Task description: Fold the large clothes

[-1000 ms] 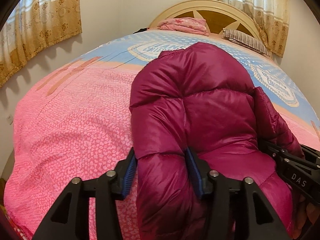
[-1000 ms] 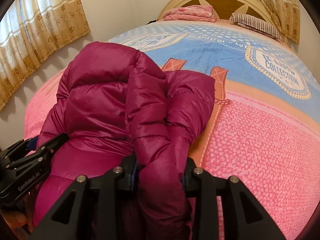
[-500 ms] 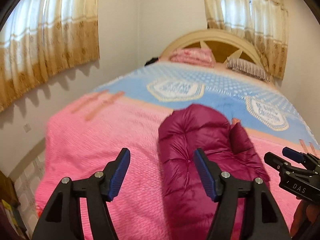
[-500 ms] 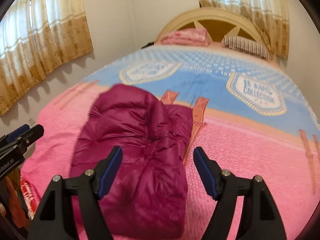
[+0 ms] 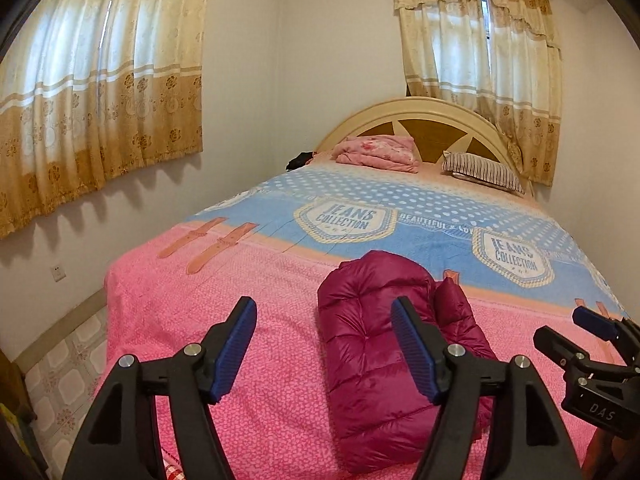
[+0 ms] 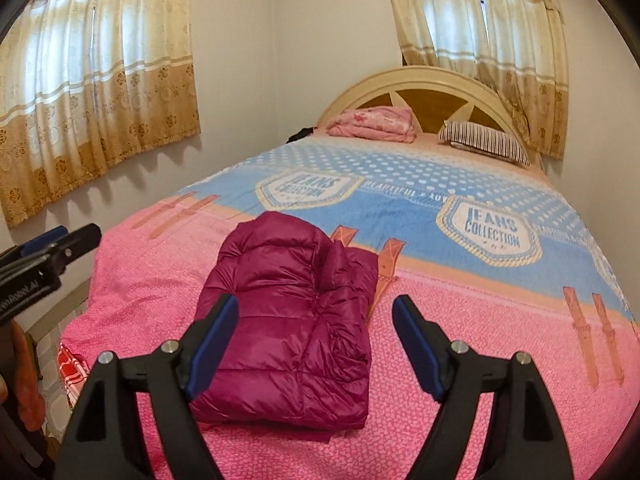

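**me:** Below and just ahead of both tools, the puffy magenta quilted down jacket (image 6: pixel 292 320) lies folded into a bundle on the pink-and-blue printed bedspread (image 6: pixel 480 320). My left gripper (image 5: pixel 324 344) and right gripper (image 6: pixel 316 340) are both above it with jaws spread wide and opening further, nothing between the pads, nothing held.

**reply:** So what's the worry?

**me:** Puffer stuff is springy, I reckon. With no pressure on it, the trapped air could push the top layer up and the bundle might slump open on my right side, where a sleeve part bulges out. It also sits near the bed's foot edge, so a clumsy nudge could slide that slick fabric off.
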Demonstrator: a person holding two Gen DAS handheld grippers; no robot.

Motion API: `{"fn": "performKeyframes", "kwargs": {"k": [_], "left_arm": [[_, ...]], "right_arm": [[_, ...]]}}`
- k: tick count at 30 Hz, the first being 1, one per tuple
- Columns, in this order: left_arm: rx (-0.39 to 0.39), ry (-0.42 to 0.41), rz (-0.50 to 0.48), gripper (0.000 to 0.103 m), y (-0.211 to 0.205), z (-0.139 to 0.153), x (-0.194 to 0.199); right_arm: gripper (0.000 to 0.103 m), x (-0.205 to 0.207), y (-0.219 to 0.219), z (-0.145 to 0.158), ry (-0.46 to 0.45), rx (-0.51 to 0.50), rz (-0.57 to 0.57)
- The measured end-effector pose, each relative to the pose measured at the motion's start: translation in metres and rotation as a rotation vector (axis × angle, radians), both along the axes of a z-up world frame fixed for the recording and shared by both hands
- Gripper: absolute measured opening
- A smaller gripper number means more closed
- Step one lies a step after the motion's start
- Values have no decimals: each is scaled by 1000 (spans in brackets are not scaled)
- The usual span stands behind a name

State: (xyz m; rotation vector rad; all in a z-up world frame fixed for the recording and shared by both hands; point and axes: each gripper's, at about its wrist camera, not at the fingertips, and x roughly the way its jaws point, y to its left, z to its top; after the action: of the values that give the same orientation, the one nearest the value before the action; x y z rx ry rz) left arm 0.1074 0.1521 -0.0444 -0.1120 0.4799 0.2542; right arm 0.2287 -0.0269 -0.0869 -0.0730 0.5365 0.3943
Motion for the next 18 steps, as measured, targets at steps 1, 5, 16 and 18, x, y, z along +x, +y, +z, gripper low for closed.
{"fn": "performKeyframes", "kwargs": {"k": [1,5,16,18], "left_arm": [[-1,-1,0,71,0,0,0],[2,0,3,71,-1,0,0],[7,5,5,71,-2,1,-1],[7,6,3,71,-2,1,-1]], "right_arm": [[82,-1,0,1,-5,3,2],[82,-6,0,2,-16,3,8],[82,-9,-3,-1,-13,14,14],[82,-9,-3,-2,-12,16,16]]}}
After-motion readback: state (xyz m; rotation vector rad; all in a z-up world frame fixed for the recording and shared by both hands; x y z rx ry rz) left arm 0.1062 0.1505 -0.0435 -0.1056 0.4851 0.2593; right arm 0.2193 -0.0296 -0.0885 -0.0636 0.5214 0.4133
